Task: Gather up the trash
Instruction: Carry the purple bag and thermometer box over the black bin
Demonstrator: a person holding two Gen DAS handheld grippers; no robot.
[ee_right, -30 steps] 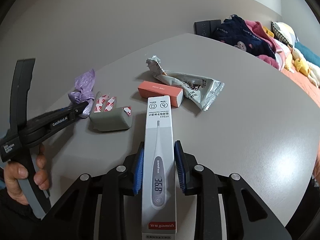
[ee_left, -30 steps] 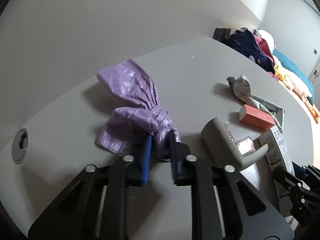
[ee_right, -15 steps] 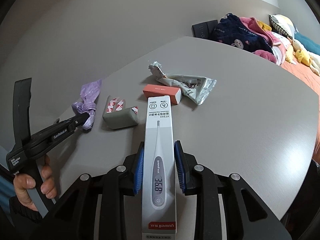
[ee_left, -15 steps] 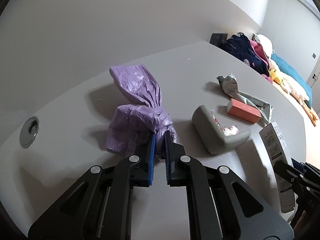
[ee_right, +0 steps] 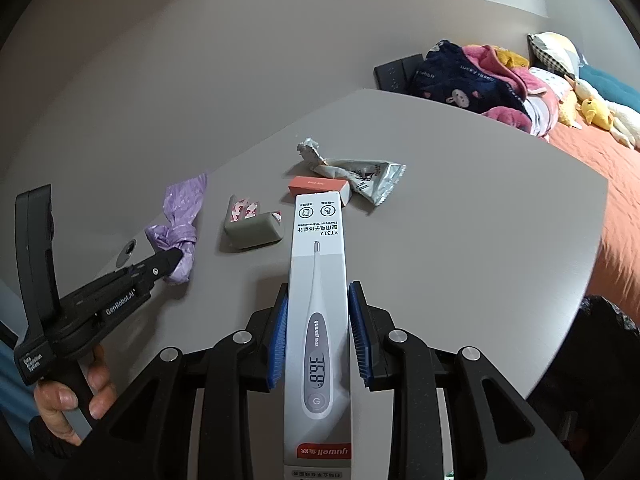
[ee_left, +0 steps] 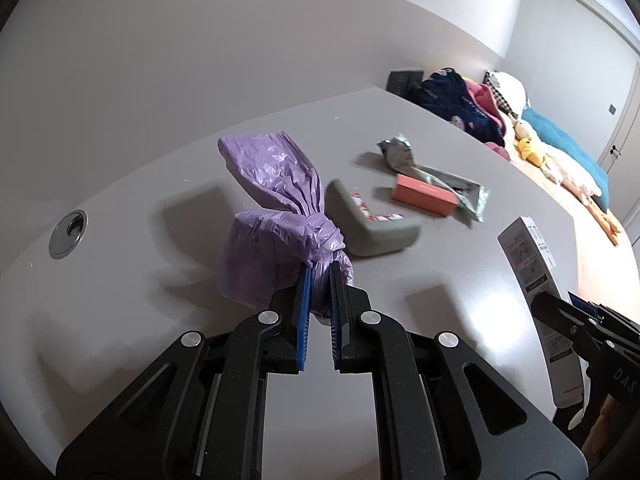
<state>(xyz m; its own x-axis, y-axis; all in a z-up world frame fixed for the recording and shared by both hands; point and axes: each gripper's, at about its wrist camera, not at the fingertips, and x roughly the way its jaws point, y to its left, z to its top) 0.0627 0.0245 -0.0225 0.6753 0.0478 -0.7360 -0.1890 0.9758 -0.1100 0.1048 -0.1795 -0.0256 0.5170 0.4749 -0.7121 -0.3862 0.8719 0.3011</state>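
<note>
Left gripper (ee_left: pixel 319 280) angled downward over the grey table (ee_left: pixel 460 280), jaws clamped on the knotted neck of a purple bag (ee_left: pixel 276 216) — bag bunched just ahead of the blue pads, lower end drooping toward the tabletop. A hand (ee_right: pixel 72 396) wrapped round its handle at far left in the right view. Beyond the bag, on the table: grey corner guard (ee_left: pixel 368 224), orange box (ee_left: pixel 424 200), crumpled foil wrapper (ee_left: pixel 436 176). Right gripper (ee_right: pixel 319 332) also tilted down, jaws pressed on both sides of a white thermometer box (ee_right: pixel 318 280) — box running lengthwise between the pads, far end jutting forward.
</note>
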